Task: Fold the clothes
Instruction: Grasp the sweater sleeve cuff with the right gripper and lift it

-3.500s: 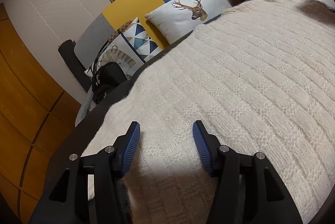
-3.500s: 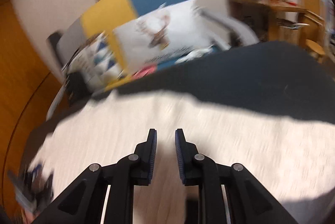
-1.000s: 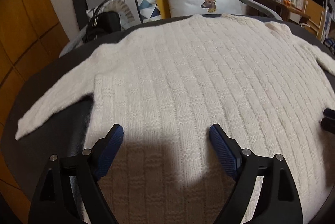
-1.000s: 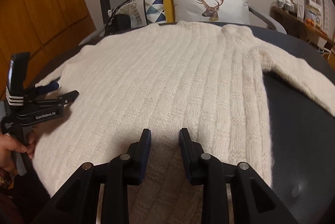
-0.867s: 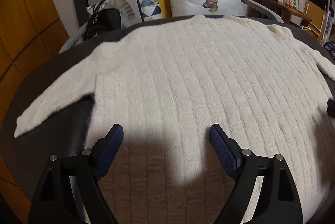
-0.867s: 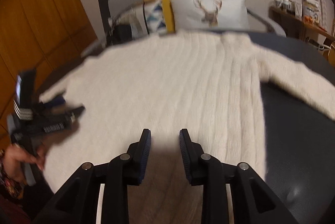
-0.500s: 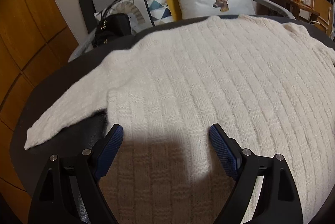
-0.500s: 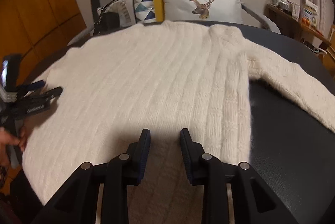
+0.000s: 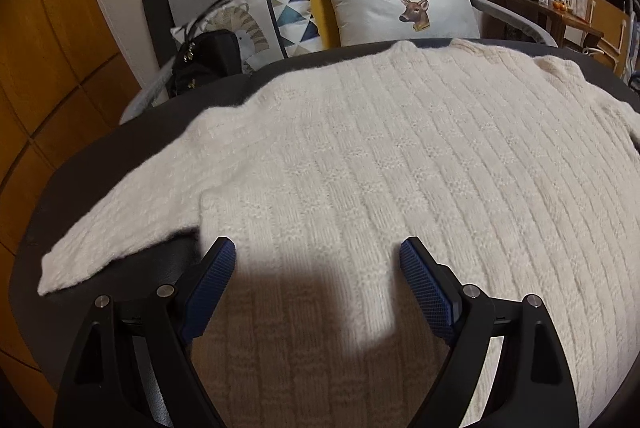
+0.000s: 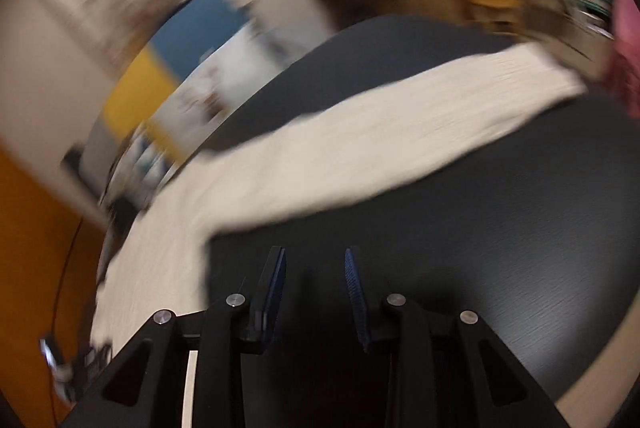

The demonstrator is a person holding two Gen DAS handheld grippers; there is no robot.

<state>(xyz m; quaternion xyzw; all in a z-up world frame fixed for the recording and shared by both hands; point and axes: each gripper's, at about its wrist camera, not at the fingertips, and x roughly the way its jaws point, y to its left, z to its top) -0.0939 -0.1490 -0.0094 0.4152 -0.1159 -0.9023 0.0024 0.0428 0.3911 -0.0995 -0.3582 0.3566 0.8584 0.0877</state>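
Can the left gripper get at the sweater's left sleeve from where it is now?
Probably yes. The left gripper hangs open over the cream knit sweater, and the sleeve lies flat on the dark table just beside its left finger, with nothing on or across it.

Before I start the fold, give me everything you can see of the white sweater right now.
The sweater is cream-white, chunky knit with vertical ribs and a blocky texture, looking soft and fuzzy. It lies spread flat on the dark round table, neckline towards the sofa cushions. One sleeve angles out flat across the table; the right wrist view, though blurred, shows the other sleeve also stretched out. Nothing is folded yet. The left gripper hovers over the body with jaws wide, gripping nothing.
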